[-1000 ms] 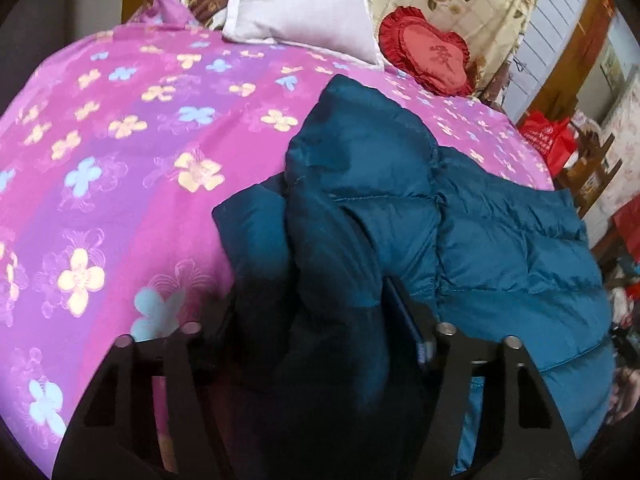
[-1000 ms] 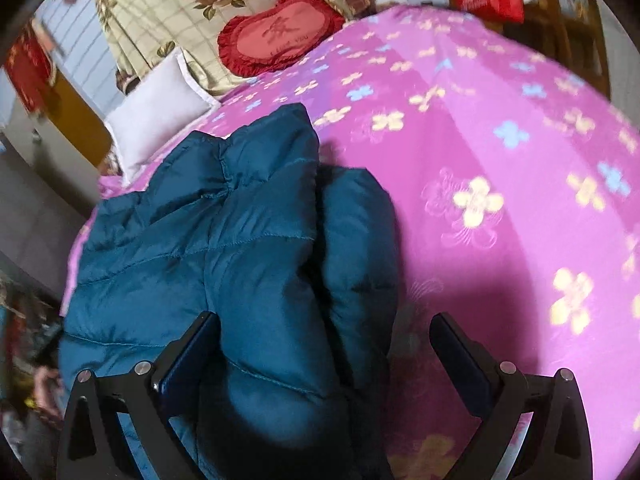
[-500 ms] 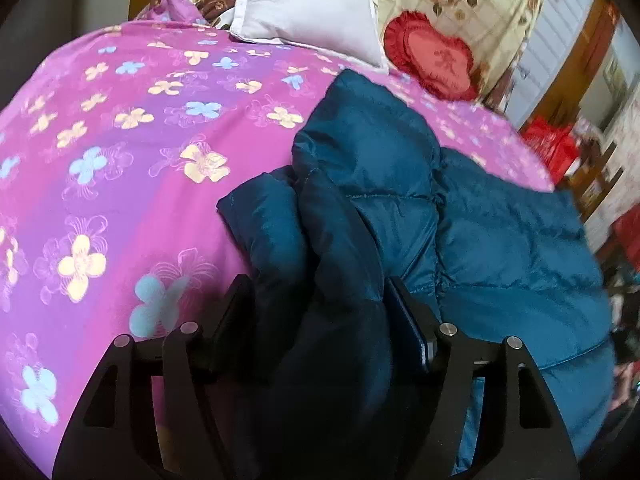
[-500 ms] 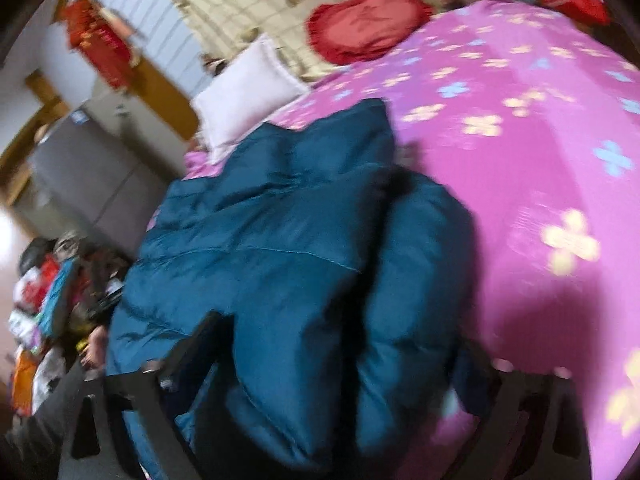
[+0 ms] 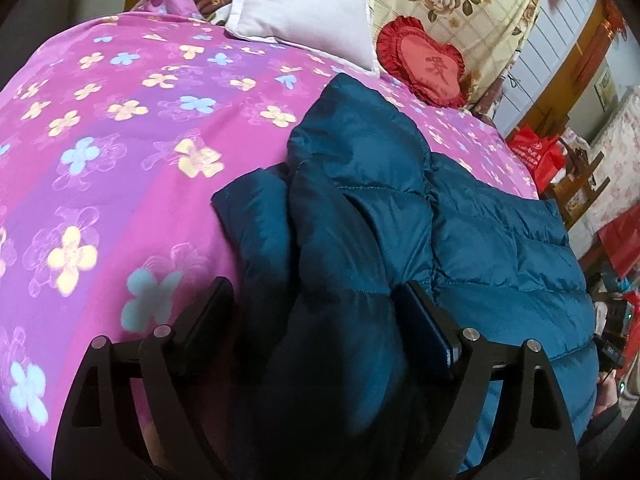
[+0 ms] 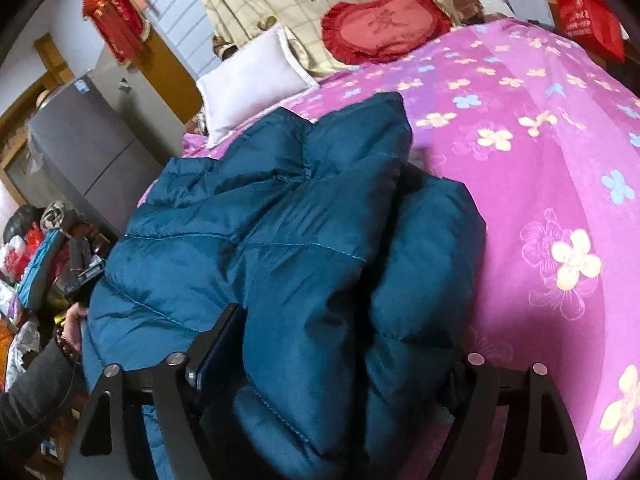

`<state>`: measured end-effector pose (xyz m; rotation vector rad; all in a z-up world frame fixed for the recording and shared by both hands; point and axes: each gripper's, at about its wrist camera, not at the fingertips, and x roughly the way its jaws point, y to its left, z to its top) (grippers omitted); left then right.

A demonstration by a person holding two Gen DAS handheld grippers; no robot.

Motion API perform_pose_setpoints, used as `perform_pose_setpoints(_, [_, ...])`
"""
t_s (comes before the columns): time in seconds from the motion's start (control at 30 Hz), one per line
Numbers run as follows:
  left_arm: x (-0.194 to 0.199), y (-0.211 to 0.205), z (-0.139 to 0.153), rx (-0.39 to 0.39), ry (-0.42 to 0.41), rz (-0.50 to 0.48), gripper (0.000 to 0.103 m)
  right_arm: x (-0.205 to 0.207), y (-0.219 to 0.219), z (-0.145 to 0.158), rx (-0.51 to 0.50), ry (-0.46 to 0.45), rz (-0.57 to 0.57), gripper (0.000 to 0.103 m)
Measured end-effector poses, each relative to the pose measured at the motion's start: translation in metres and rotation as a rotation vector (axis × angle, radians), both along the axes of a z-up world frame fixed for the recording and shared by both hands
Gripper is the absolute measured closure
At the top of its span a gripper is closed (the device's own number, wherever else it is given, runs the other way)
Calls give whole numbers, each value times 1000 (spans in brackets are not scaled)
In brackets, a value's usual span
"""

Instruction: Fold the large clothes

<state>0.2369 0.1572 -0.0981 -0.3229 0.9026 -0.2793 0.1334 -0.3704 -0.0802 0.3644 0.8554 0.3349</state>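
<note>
A dark teal puffer jacket lies bunched on the pink flowered bedspread. My left gripper straddles a dark fold at the jacket's near left edge. Its jaws are opening, and the left finger stands just clear of the fabric. In the right wrist view the jacket fills the lower middle. My right gripper straddles a thick padded fold and its jaws are closing around it. The right finger is buried under the fabric, and the left finger lies against the fold.
A white pillow and a red heart cushion sit at the head of the bed. Red bags and furniture stand beyond one bedside. A person's hand rests at the jacket's left edge, near a grey cabinet.
The left jaws have spread wider around the same fold. The right gripper has rolled and pushed in over the jacket's edge, and its jaws have narrowed around the fold.
</note>
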Motion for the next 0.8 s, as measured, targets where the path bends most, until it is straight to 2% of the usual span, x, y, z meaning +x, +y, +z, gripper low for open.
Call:
perform_pose_setpoints(0.07, [4, 0, 0, -5, -1, -4, 22, 1, 1, 1, -19, 2, -7, 21])
perform_pose_setpoints(0.1, [4, 0, 0, -21, -3, -11, 41, 2, 3, 2, -30, 4, -12, 20])
perform_pose_setpoints(0.13, [3, 0, 1, -26, -12, -10, 52, 3, 3, 2, -35, 5, -15, 18])
perform_pose_setpoints(0.2, [-3, -4, 4, -7, -45, -17, 66, 3, 2, 2, -41, 5, -19, 17])
perform_pose_setpoints(0.3, [-13, -13, 12, 62, -108, -12, 78, 2, 2, 2, -39, 2, -15, 17])
perform_pose_setpoints(0.33, [-15, -15, 14, 79, -126, -5, 82, 2, 3, 3, -39, -6, -9, 21])
perform_pose_setpoints(0.37, [-18, -16, 16, 91, -139, -1, 83, 0, 5, 6, -43, -28, 0, 25])
perform_pose_setpoints(0.43, [-23, -20, 21, 134, -157, 10, 86, -6, 7, 15, -43, -64, 4, 54])
perform_pose_setpoints(0.5, [-27, -26, 29, 180, -163, 18, 87, -13, 5, 26, -32, -86, -18, 68])
perform_pose_setpoints(0.63, [-45, -37, 56, 246, -196, 20, 89, -33, 11, 51, -72, -148, -51, 77])
perform_pose_setpoints(0.8, [-86, -45, 95, 224, -244, -7, 89, -65, 12, 85, -93, -227, -86, 80])
